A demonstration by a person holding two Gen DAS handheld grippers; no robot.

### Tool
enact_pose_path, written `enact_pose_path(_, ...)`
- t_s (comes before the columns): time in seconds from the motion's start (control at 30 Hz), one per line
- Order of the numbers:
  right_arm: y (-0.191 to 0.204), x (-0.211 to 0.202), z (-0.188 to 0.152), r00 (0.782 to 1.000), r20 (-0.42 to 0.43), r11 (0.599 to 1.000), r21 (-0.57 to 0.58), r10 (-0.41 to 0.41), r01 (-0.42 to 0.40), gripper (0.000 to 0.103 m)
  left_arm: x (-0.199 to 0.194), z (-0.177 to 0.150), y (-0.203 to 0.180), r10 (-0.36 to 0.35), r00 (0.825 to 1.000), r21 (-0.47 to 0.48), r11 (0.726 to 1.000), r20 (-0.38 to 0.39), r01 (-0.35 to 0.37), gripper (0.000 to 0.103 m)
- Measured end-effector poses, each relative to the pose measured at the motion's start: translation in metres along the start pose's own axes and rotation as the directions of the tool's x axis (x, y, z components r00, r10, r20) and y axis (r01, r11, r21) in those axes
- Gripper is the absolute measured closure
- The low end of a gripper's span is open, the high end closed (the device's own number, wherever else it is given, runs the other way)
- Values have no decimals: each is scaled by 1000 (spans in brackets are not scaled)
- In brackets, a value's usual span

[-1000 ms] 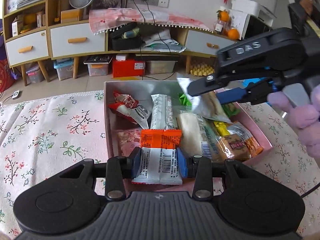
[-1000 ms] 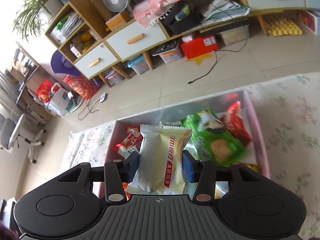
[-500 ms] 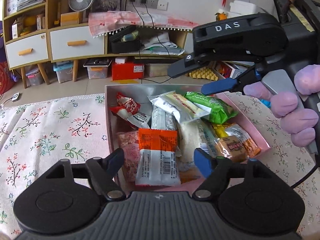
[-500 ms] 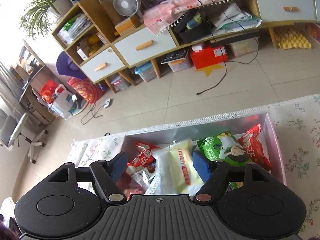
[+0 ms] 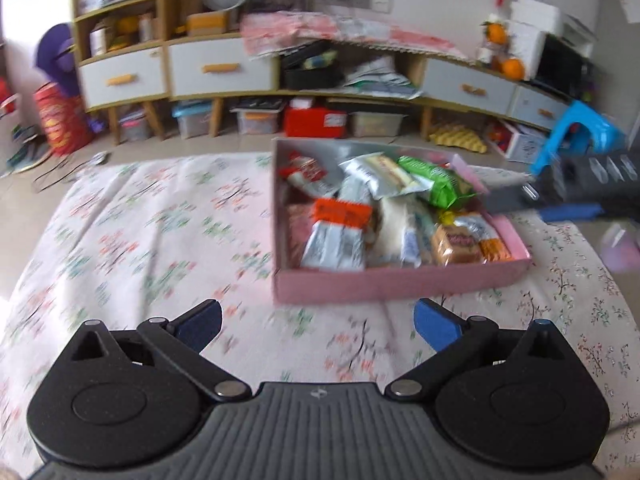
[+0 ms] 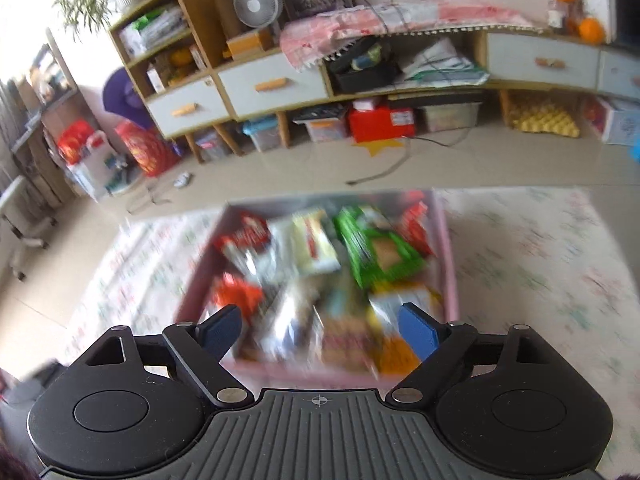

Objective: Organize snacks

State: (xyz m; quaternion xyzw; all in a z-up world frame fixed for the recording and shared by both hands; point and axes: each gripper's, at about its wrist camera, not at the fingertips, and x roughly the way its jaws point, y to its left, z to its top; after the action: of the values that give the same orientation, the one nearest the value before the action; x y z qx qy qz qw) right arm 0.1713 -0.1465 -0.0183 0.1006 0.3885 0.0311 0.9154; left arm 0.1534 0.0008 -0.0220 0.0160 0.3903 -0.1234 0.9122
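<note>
Floral cloth (image 5: 132, 240), white fan (image 6: 256, 4), oranges (image 5: 512, 68), perhaps.

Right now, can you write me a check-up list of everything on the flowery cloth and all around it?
Surface: white floral tablecloth, bare around the box.
Job's things: pink rectangular cardboard box full of snack packets, among them a green bag and an orange-and-silver packet.
Clutter: nothing seen on the cloth.
Grippers: left gripper jaws opening, nothing between them; right gripper jaws opening above the box, gripping nothing.
Cables: black cord on the tiled floor.
Surroundings: wooden cabinet with white drawers, small white fan, red box, blue plastic stool.
</note>
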Motion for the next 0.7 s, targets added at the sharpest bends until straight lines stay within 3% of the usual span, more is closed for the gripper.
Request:
enact_pose_path(0.13, 9, -27, -24, 999, -10, 999, -22, -41, 41, 14, -25, -9, -1, 79, 997, -19, 997, -23, -80, 0)
enact_pose_path(0.37, 27, -70, -61, 995, -1, 995, -34, -98, 98, 8, -50, -31, 1, 209, 974, -46, 976, -87, -213, 0)
enact_pose_path(0.53, 33, -82, -81, 992, 25, 991, -57, -121, 122, 6, -65, -41, -3, 215, 973, -83, 971, -87, -223, 0)
enact_pose_path(0.7, 27, -82, -93, 993, 14, 993, 6, -116, 116, 6, -70, -53, -7, 192, 976, -121, 972, -99, -203, 0)
